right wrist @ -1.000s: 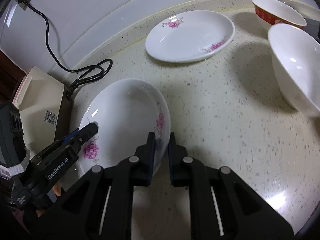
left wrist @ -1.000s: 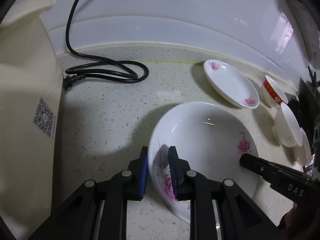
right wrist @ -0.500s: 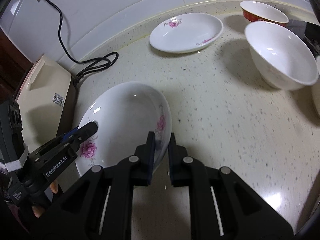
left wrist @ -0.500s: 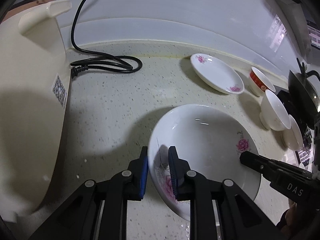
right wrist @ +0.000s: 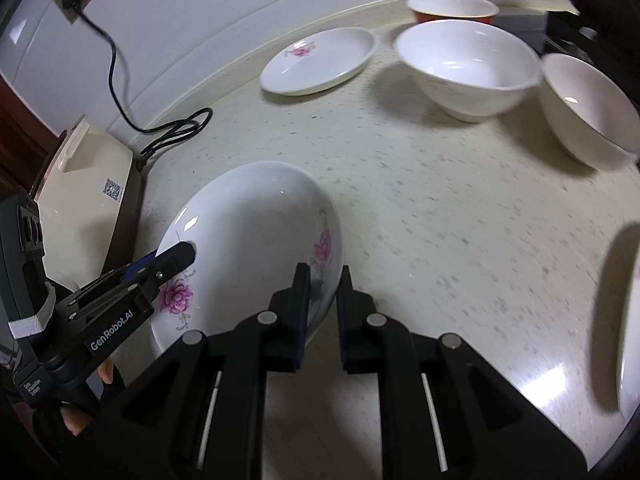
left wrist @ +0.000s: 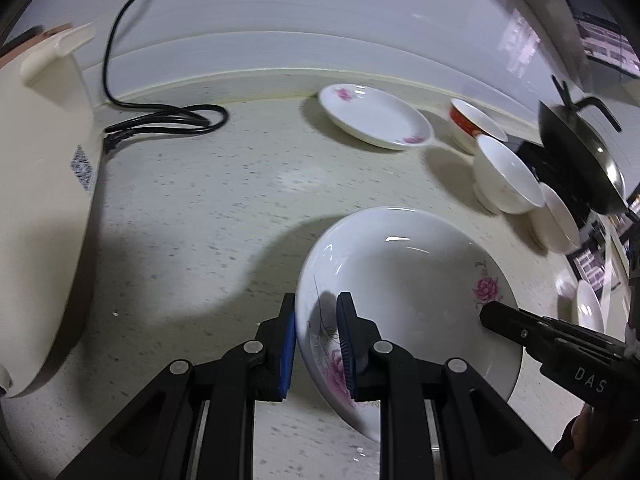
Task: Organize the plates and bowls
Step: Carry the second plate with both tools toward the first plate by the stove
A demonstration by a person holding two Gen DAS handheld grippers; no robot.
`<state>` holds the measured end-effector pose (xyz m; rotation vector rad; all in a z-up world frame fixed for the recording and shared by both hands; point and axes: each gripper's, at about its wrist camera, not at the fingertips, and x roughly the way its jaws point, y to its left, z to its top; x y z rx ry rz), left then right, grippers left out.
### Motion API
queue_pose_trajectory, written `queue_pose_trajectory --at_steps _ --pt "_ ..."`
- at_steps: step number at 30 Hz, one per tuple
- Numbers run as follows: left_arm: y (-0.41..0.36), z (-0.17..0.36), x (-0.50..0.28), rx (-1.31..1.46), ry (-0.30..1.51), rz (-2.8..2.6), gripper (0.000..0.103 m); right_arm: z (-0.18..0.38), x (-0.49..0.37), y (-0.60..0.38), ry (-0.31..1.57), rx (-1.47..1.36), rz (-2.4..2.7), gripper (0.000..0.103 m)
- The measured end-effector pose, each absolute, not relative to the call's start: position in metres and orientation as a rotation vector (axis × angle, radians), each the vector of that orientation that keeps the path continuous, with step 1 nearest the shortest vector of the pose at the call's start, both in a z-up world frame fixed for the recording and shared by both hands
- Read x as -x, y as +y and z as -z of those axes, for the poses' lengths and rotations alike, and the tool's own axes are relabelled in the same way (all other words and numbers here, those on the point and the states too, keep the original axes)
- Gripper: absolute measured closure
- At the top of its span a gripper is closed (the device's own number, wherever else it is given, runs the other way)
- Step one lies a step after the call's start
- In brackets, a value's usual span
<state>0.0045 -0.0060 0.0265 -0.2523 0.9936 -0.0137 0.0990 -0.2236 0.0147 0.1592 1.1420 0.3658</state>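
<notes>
A large white deep plate with pink flowers [left wrist: 404, 280] [right wrist: 256, 224] hangs tilted above the speckled counter [left wrist: 220, 220], held by both grippers. My left gripper [left wrist: 316, 308] is shut on its near-left rim, one pad inside and one outside. My right gripper [right wrist: 323, 276] is shut on the opposite rim by a pink flower. Each gripper shows in the other's view: the right gripper [left wrist: 492, 314] and the left gripper [right wrist: 180, 254]. A second flowered plate [left wrist: 376, 120] [right wrist: 320, 60] lies by the back wall.
A red bowl [right wrist: 452, 8] and two white bowls [right wrist: 468, 68] [right wrist: 588, 104] stand at the right. Another white dish [right wrist: 628, 320] shows at the right edge. A cream appliance [left wrist: 40, 200] and its black cord [left wrist: 168, 120] sit on the left. A dark wok [left wrist: 580, 160] is at the far right.
Both grippers have carried the plate to the right and a little up. The appliance has slid away to the left and more bowls have come into view. Both grips are unchanged.
</notes>
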Motion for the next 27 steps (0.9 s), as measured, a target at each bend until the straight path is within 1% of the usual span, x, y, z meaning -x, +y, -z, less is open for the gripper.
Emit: queue_pose_trajectory --at_steps 27 --pt "-0.112 -0.056 -0.005 0.13 0.964 0.26 0.082 -0.053 -0.044 -0.333 1.017 -0.323 -0.12 0.088"
